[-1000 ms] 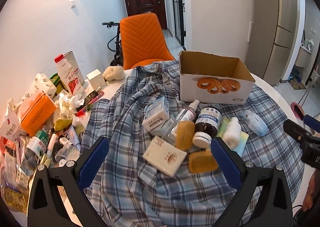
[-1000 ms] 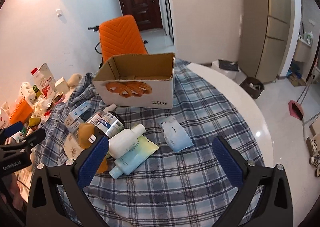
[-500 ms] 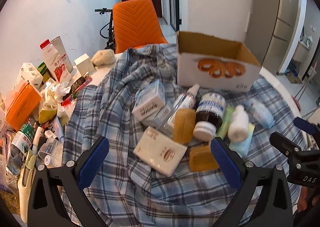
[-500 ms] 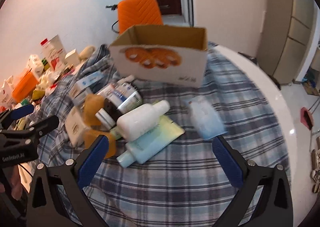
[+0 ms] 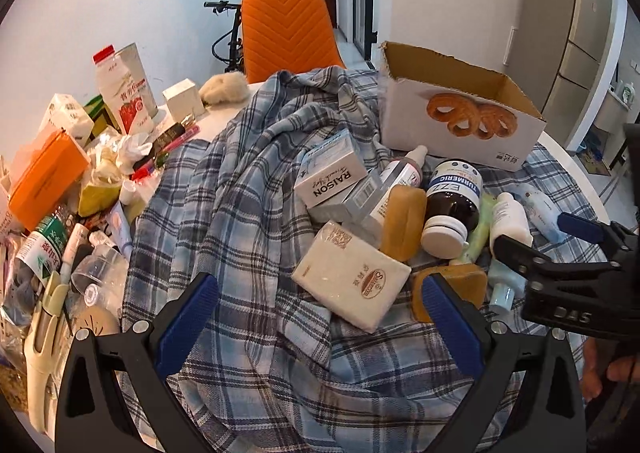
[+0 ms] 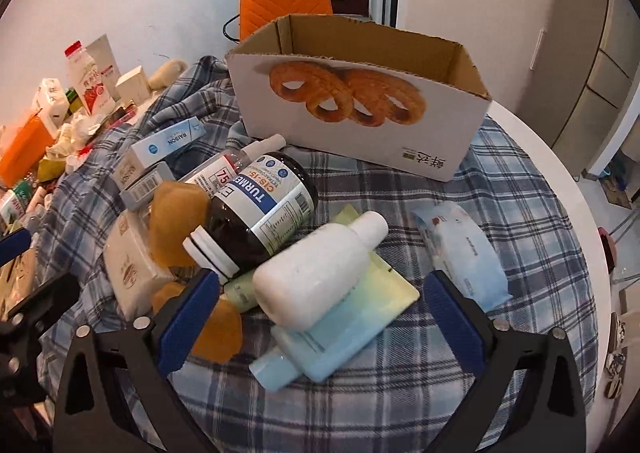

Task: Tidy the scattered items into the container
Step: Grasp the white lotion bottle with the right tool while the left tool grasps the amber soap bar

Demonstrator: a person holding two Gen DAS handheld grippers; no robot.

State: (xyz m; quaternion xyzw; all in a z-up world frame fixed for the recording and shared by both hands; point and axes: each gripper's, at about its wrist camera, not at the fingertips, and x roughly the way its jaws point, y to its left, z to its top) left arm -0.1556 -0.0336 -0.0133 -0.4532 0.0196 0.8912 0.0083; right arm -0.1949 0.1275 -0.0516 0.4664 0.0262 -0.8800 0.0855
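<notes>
Closing in on the white bottle [image 6: 316, 273], lying just ahead between my right gripper [image 6: 320, 317] fingers, jaws wide apart, nothing held. It rests on a blue-green pouch [image 6: 360, 317]; best pinch across the body, not the cap. Cardboard box [image 6: 420, 133] sits beyond, open. Left gripper [image 5: 316, 317] also apart, over the white packet [image 5: 352, 277].

"TURMERIC" jar [image 5: 452, 209], "RAISON" box [image 5: 334, 183]
</notes>
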